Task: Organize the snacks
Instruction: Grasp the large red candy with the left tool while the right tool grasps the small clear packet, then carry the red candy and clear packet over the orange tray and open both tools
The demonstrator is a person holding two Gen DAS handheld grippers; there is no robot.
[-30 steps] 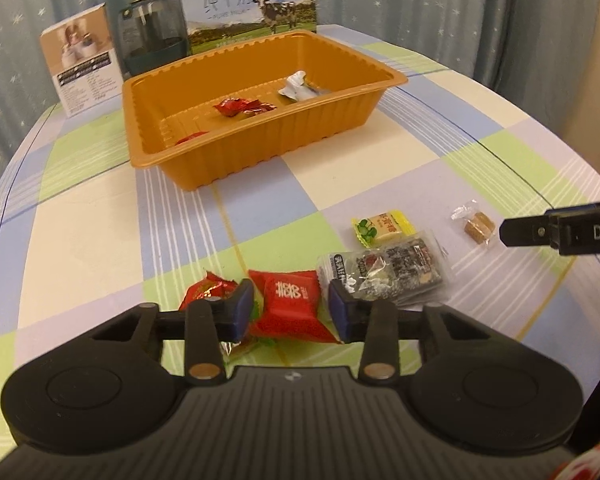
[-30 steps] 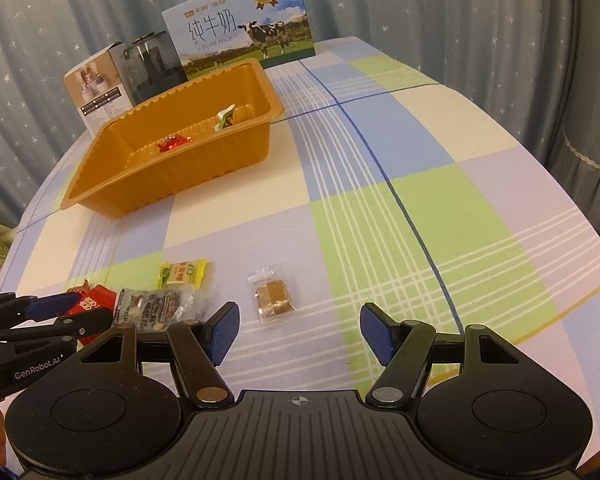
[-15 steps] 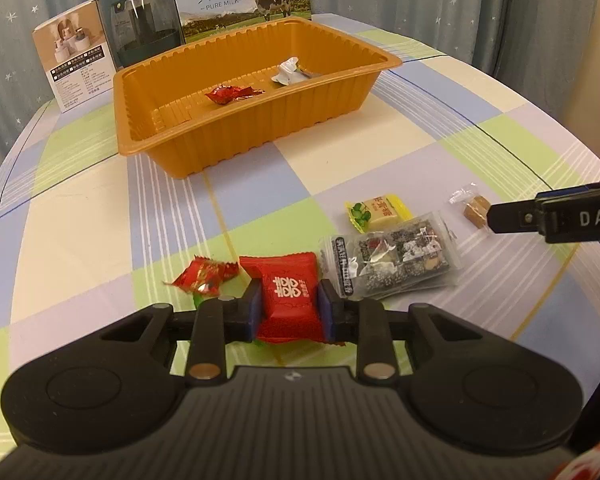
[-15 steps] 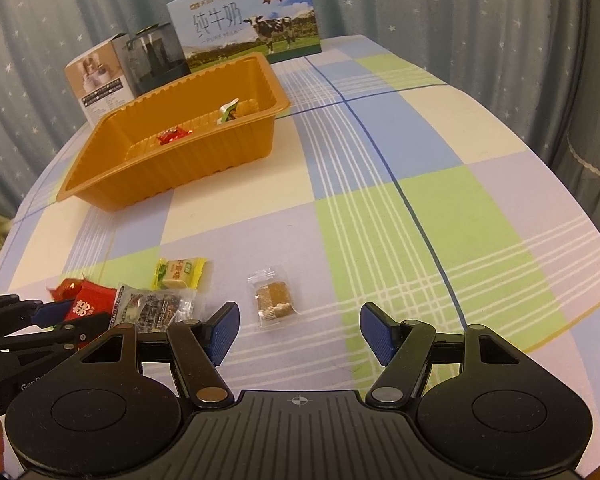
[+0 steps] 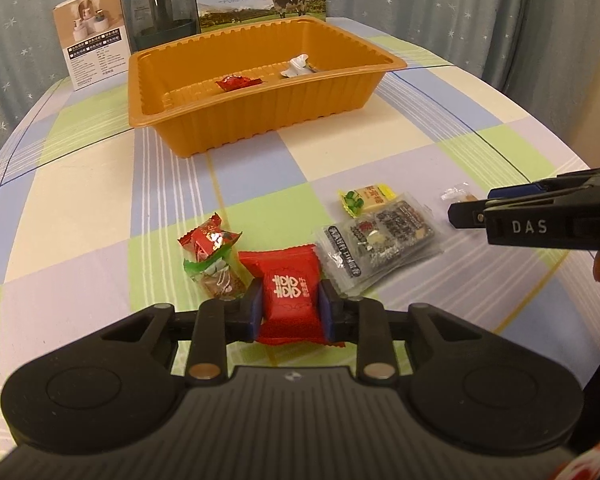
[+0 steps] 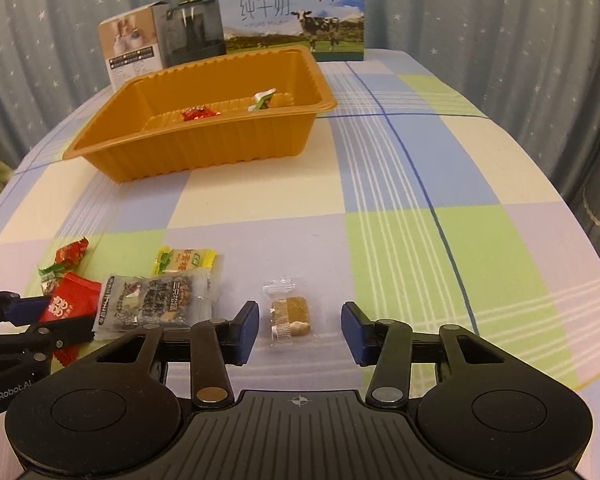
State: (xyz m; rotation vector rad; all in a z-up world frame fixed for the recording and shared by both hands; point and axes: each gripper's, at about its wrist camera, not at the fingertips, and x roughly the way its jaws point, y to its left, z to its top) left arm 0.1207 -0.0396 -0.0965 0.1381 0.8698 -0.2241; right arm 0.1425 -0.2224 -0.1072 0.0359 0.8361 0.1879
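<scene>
Left tongs (image 5: 290, 308), lower centre of the left wrist view: blue pads pressed against both sides of a red square foil snack packet with white characters (image 5: 290, 296), so clenched on it. Packet sits low over the checked-cloth bench (image 5: 100, 200); whether its underside touches the cloth cannot be told, as the near edge is hidden behind the tongs body.

Right tongs (image 6: 299, 330), lower centre of the right wrist view: released, pads wide apart, a small clear-wrapped brown biscuit (image 6: 290, 316) lying on the bench between them, touching neither pad. In the left wrist view these tongs enter from the right edge, level, and cover most of that biscuit.

Just left of the red packet: a twisted red-and-green candy wrapper (image 5: 212, 258). Just right: a clear flat packet of dark snack (image 5: 380, 240), with a yellow-green wrapped sweet (image 5: 366, 198) touching its far edge.

Orange ribbed plastic tray (image 5: 260, 116), upper centre, holds a red wrapped candy (image 5: 236, 81) and a white-wrapped piece (image 5: 298, 67); the near wall cuts off the tray floor.
</scene>
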